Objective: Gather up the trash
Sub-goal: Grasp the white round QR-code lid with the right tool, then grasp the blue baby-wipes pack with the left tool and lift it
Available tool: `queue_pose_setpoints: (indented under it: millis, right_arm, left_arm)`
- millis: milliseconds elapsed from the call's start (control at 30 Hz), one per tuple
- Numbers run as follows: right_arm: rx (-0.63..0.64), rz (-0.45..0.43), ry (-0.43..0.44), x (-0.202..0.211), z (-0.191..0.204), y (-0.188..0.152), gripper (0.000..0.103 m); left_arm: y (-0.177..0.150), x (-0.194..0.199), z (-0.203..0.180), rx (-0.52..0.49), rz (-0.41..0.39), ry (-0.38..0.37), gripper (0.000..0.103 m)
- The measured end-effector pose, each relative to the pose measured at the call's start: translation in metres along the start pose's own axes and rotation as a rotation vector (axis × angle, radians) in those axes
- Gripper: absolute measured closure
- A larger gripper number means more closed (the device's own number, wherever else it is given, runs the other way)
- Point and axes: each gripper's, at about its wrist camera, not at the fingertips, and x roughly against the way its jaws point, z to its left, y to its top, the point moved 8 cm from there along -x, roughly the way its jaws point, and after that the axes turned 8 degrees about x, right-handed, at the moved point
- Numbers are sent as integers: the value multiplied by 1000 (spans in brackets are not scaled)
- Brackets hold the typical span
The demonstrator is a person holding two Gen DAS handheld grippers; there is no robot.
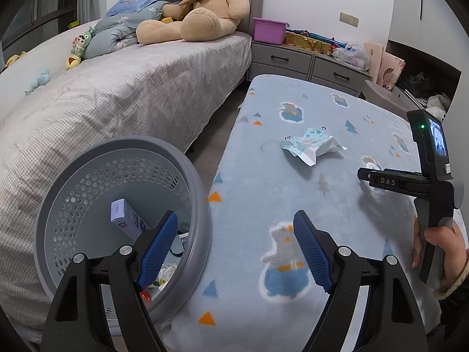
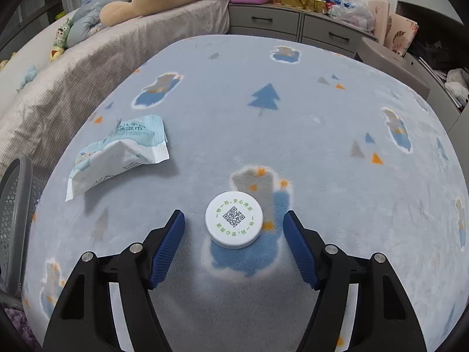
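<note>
On the blanket-covered bench (image 2: 293,135), between the fingers: white round cap (image 2: 233,220), flat side up, printed code on top.
Handling of cap: probably hard plastic, light, stiff, smooth rim; likely to slide on the pads if pinched off-centre.
Place to hold: across the rim, at the two opposite sides, low near the blanket.
Right gripper (image 2: 233,233): jaws apart, wider than the cap, not touching it; cap centred in the gap, slightly ahead of the fingertips.
Wipes wrapper (image 2: 117,154): crumpled, soft, very light; lying to the left of the cap, well apart.
Left gripper (image 1: 236,242): wide, nothing inside, hovering at the rim of the grey basket (image 1: 187,176).
Basket: beside the bench, some trash already inside.
</note>
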Motion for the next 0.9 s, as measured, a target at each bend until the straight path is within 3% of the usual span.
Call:
queue_pose_setpoints:
  millis: [100,233,567,767,900]
  right_arm:
    - [13,-3,-12,-1,3,2,41]
    - [18,-11,-7,3,4,3,64]
    - [-54,-46,82,25,-5,4,64]
    - [-67,-64,123,43,-14,-4,64]
    - [-94,-55,133,44,-25,-11,64]
  left_arm:
    - [-1,-2,-2,-5,6,0,25]
    - [-2,-3,-4,-12,7,6,25]
    - [-1,-3,-10,-39,19,5,25]
    - [7,-6,-26,-113,13,17,25]
    - [17,-18,-45,-152,34,-14,25]
